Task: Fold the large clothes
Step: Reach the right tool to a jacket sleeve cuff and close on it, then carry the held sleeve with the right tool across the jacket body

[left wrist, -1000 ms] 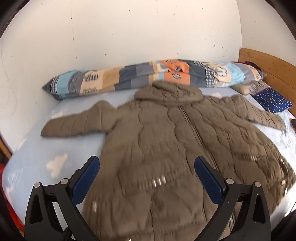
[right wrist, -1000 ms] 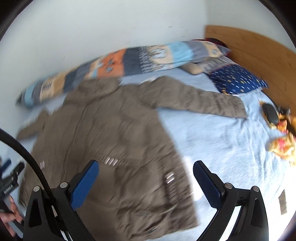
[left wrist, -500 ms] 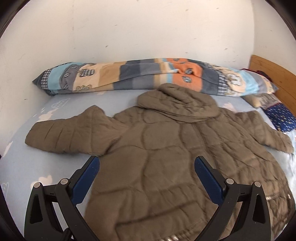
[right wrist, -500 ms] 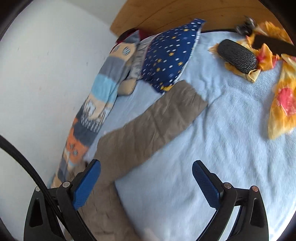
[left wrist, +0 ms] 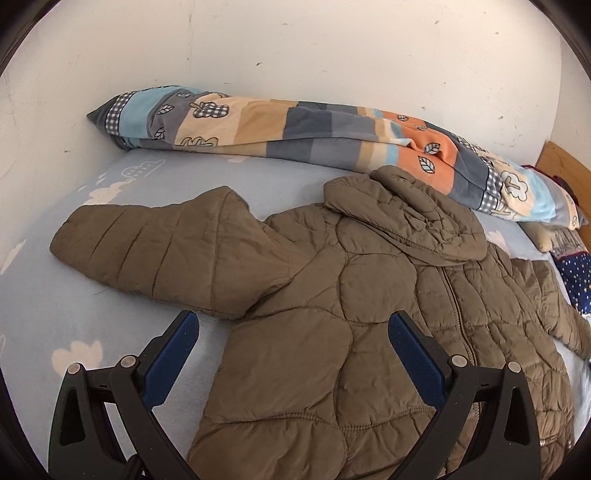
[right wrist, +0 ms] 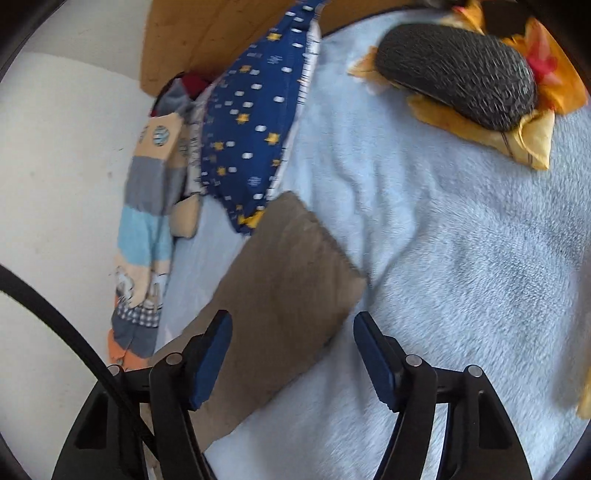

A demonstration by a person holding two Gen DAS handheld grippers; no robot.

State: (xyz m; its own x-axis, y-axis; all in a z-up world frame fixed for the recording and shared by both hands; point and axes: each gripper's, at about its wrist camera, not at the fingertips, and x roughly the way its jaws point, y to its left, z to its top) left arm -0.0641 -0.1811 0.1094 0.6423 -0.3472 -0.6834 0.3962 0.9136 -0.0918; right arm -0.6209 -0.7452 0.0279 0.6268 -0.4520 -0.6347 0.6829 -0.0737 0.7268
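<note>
A brown quilted hooded jacket (left wrist: 369, 295) lies flat, front up, on a light blue bed (left wrist: 44, 314). Its one sleeve (left wrist: 159, 251) stretches to the left in the left wrist view. My left gripper (left wrist: 293, 339) hovers open over the jacket's armpit, nothing between its blue pads. In the right wrist view the other sleeve's cuff end (right wrist: 291, 273) runs between the fingers of my right gripper (right wrist: 293, 354). Its jaws are closing; the pads stand apart and do not press the sleeve.
A long patchwork pillow (left wrist: 314, 133) lies along the white wall (left wrist: 295, 48). A dark blue starred pillow (right wrist: 251, 133) leans by the wooden headboard (right wrist: 221, 33). A dark oval case (right wrist: 458, 70) rests on yellow cloth (right wrist: 532, 136) at the right.
My left gripper has slid left along the jacket toward the sleeve and shoulder. The right gripper rolled, swept from the jacket's hem to the other sleeve's cuff, and its jaws have narrowed.
</note>
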